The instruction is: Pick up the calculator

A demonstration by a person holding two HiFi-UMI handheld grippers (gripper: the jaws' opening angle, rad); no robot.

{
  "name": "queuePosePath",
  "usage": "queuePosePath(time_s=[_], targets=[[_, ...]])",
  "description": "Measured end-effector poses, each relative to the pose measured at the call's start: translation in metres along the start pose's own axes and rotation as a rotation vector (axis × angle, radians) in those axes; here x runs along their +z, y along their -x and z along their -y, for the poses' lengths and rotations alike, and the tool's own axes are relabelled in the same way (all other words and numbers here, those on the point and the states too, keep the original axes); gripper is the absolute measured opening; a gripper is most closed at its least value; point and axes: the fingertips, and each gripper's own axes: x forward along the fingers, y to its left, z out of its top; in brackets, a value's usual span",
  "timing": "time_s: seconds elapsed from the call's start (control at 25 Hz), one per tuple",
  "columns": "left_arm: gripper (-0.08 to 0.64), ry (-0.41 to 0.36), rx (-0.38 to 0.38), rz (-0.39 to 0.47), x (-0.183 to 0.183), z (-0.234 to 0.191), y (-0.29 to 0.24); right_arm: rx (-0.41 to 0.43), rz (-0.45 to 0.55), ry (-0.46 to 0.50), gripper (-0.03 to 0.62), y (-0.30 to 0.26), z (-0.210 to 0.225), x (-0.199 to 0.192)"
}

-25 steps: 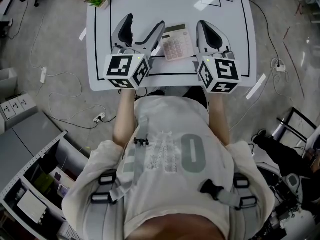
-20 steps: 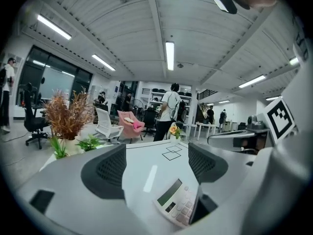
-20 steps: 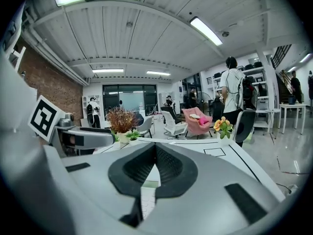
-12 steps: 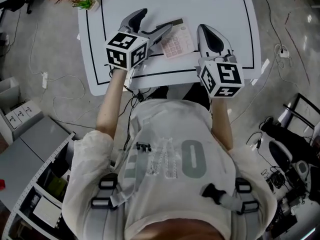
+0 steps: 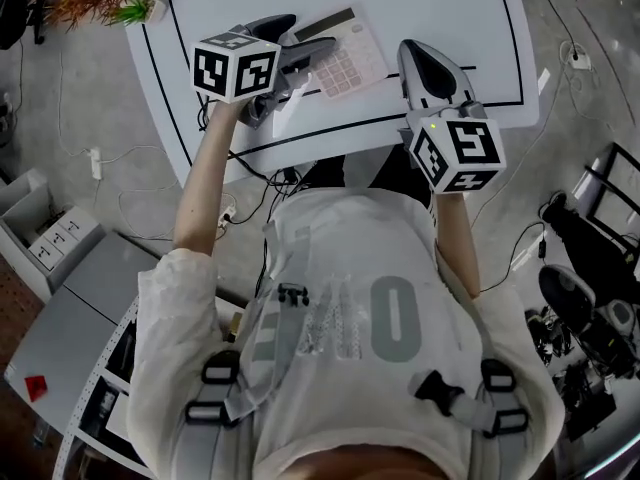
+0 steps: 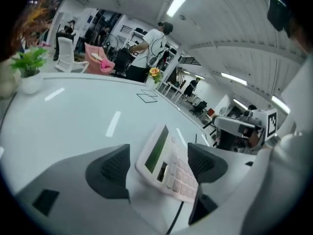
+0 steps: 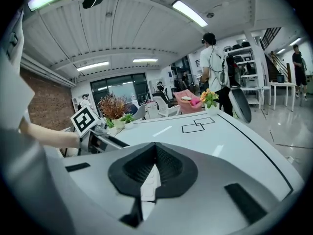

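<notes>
— Where's the calculator [image 5: 345, 56]?
— Near the desk's [image 5: 440, 8] front edge, one end lying between the left gripper's [image 6: 159, 163] parted jaws.
— The right gripper [image 7: 155, 153]?
— Jaws pressed together, holding nothing, just beside the calculator.

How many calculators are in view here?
1. The white rectangular calculator with pale keys lies on the white table, between the parted jaws of the left gripper. None seems hidden.
</notes>
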Motion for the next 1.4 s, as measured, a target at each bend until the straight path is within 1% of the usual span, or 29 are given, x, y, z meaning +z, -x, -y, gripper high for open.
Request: queuePosePath(time_s=[0.12,0.2,0.32,0.4,0.44,0.52,0.6,0.68,0.88,1.0,1.12,1.2,1.32,1.36,1.4], targets=[[0.377,0.103,-0.085,-0.013,-0.006,0.008,-0.004,0.03,-0.01,-0.025,0.005,0.001,-0.006,-0.009],[0.377,0.129,-0.101,-0.035,-0.01,0.008,-0.007,0.031,-0.025,-0.033,0.005,-0.001,-0.006,-0.013],[0.37,0.126,-0.115,-0.081,-0.015,0.004,-0.013,0.025,-0.035,-0.045,0.005,-0.007,-0.004,-0.015],[0.356,0.131,-0.131,-0.094,-0.018,0.003,-0.016,0.027,-0.04,-0.045,0.005,-0.01,-0.004,-0.018],[0.342,0.131,-0.127,-0.101,-0.019,0.002,-0.016,0.026,-0.043,-0.045,0.005,-0.01,-0.005,-0.021],[0.293,0.116,-0.101,-0.125,-0.023,0.0,-0.017,0.022,-0.045,-0.046,0.005,-0.006,-0.005,-0.025],[0.206,0.084,-0.066,-0.157,-0.027,-0.002,-0.018,0.019,-0.046,-0.049,0.005,-0.003,-0.005,-0.028],[0.199,0.066,-0.055,-0.175,-0.029,-0.003,-0.02,0.021,-0.05,-0.052,0.005,-0.003,-0.006,-0.031],[0.187,0.069,-0.069,-0.176,-0.029,-0.003,-0.02,0.028,-0.054,-0.059,0.005,-0.005,-0.011,-0.037],[0.178,0.054,-0.076,-0.167,-0.029,-0.002,-0.019,0.025,-0.035,-0.057,0.005,-0.004,-0.013,-0.036],[0.169,0.063,-0.091,-0.166,-0.03,-0.004,-0.019,0.025,-0.019,-0.05,0.005,-0.008,-0.016,-0.037],[0.153,0.103,-0.13,-0.16,-0.033,-0.006,-0.017,0.027,-0.017,-0.045,0.005,-0.016,-0.022,-0.04],[0.095,0.244,-0.249,-0.106,-0.031,0.004,-0.012,0.023,-0.019,-0.042,0.005,-0.023,-0.029,-0.041],[0.094,0.279,-0.27,-0.09,-0.029,0.011,-0.012,0.02,-0.019,-0.044,0.005,-0.021,-0.028,-0.04],[0.092,0.295,-0.277,-0.078,-0.028,0.018,-0.014,0.017,-0.018,-0.045,0.005,-0.016,-0.026,-0.039]])
